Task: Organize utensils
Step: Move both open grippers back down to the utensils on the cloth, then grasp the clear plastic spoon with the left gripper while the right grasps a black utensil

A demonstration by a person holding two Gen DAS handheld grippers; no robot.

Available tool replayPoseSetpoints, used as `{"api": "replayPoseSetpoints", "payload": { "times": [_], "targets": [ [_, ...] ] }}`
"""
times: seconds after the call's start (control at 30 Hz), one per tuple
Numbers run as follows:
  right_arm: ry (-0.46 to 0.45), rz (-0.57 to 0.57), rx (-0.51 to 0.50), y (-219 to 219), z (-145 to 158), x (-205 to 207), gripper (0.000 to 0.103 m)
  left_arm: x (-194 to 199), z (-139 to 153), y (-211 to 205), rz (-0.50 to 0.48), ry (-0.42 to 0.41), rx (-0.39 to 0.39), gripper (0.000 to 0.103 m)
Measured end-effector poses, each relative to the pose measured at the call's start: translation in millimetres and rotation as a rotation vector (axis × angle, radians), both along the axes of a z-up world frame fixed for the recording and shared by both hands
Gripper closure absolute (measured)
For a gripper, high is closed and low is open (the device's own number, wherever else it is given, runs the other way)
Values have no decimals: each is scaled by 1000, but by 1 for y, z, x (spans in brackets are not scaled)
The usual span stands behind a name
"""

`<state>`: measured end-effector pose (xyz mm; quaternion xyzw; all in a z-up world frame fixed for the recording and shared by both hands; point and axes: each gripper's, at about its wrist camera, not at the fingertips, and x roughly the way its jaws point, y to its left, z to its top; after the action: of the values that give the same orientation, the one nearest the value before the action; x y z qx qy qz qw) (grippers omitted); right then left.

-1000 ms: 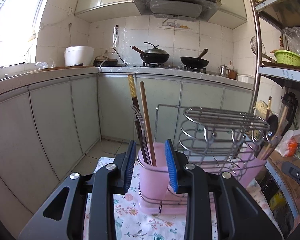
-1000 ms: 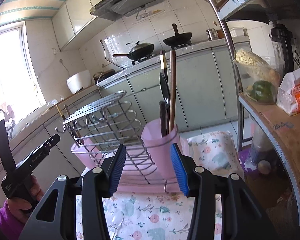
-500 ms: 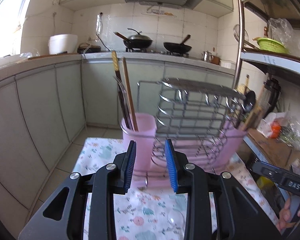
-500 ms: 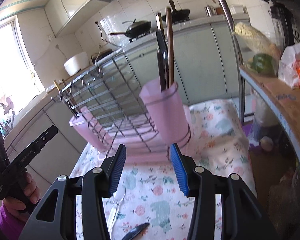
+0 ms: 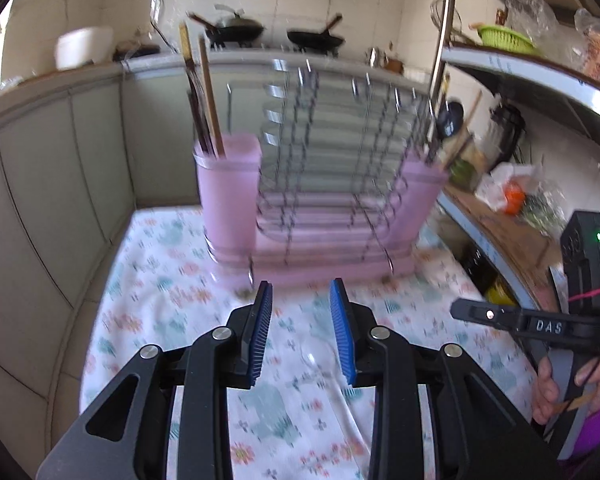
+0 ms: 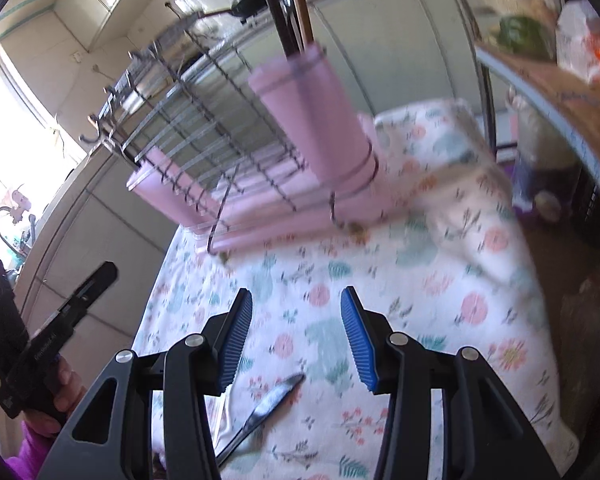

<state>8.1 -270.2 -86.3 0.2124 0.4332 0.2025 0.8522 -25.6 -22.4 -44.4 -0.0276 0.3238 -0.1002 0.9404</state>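
Left gripper (image 5: 301, 321) fingers narrowly parted, empty, right gripper (image 6: 296, 330) fingers wide – above knife (image 6: 267, 410) (blurred), pink utensil rack (image 5: 308, 216) on floral table (image 5: 172, 292)

motion blur smears both my views. ahead of my left gripper (image 5: 301, 334) the wire rack (image 5: 332, 148) doubles into ghost lines, and i cannot tell what stands in the far pink cup (image 5: 422, 196) beyond dark sticks. a pale spoon-like shape (image 5: 310, 356) between my left fingers is too faint to name. below my right gripper (image 6: 296, 338) a dark utensil (image 6: 260, 412) lies partly behind my left finger, its lower end hidden. the tops of the utensils in the near pink cup (image 6: 320, 120) run off the upper edge of my right view.
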Motion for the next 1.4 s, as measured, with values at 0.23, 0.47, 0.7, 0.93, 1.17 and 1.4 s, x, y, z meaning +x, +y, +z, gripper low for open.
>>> {"api": "replayPoseSetpoints", "payload": {
  "times": [0.23,0.47,0.7,0.93,1.17,1.4],
  "targets": [
    [146,71,119,4,-23,-1,57,24,-42,-5,-37,257,-80,73],
    [348,121,249,7,-53,-3,58,45,-71,-3,-7,405,-147,73],
    [509,129,326,23,-84,3,65,47,-76,3,-9,411,-181,73],
    [494,119,282,39,-90,13,85,47,-76,13,-1,397,-203,73],
    [456,94,291,35,-90,14,99,50,-76,22,2,427,-240,73],
    [199,89,192,27,-41,7,100,74,-80,20,4,551,-259,73]
  ]
}}
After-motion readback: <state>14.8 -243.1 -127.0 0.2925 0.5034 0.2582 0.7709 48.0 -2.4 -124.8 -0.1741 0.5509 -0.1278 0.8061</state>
